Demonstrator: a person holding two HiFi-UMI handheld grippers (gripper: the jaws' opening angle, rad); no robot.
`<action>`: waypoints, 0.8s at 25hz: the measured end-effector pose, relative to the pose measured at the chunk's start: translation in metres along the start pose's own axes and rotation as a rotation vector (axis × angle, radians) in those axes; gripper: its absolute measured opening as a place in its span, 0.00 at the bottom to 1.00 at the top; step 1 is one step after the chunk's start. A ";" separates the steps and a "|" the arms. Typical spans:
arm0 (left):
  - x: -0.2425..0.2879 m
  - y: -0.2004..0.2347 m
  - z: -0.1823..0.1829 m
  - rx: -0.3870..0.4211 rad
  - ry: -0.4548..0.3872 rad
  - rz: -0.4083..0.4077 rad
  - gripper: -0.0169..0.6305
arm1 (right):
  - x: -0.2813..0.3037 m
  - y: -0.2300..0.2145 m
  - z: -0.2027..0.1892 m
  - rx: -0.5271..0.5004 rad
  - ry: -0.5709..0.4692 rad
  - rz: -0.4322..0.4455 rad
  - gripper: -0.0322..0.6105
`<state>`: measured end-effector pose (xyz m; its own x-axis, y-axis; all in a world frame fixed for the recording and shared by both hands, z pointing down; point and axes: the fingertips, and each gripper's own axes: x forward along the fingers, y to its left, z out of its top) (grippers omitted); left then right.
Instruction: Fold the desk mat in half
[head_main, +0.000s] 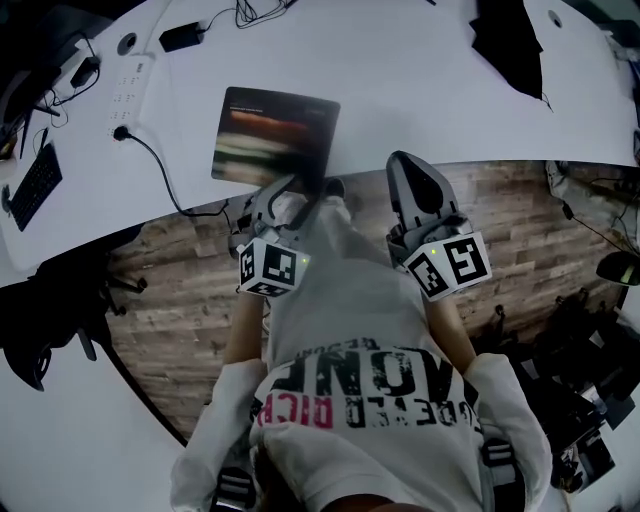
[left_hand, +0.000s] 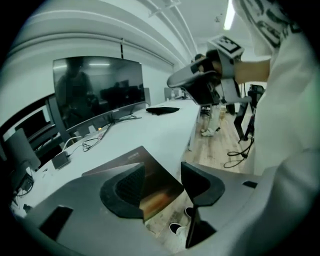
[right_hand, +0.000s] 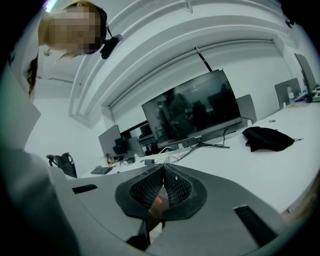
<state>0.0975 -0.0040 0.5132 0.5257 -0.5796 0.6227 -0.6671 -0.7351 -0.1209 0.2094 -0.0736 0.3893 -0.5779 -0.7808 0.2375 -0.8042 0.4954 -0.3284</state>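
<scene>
Desk mat at the worktop's near edge — left gripper, fingers open about its corner, poised to lift; right gripper, fingers closed empty, held clear.

white desk | wood-plank floor | dark curved monitor on desk | ceiling strip light lit

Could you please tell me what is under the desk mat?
Only the white desk shows around the mat, which lies on it. The part of the desk beneath the mat is covered, so anything thin under it cannot be seen.
</scene>
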 end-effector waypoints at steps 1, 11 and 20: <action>0.004 -0.006 -0.005 0.025 0.022 -0.020 0.38 | -0.002 -0.002 -0.002 0.006 0.005 -0.005 0.05; 0.037 -0.029 -0.052 0.310 0.238 -0.082 0.42 | -0.015 -0.020 -0.017 0.051 0.027 -0.042 0.05; 0.048 -0.024 -0.068 0.450 0.321 -0.012 0.43 | -0.023 -0.024 -0.021 0.074 0.025 -0.057 0.05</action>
<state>0.1029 0.0095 0.5982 0.2979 -0.4854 0.8220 -0.3338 -0.8597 -0.3867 0.2396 -0.0596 0.4105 -0.5352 -0.7969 0.2804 -0.8242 0.4198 -0.3801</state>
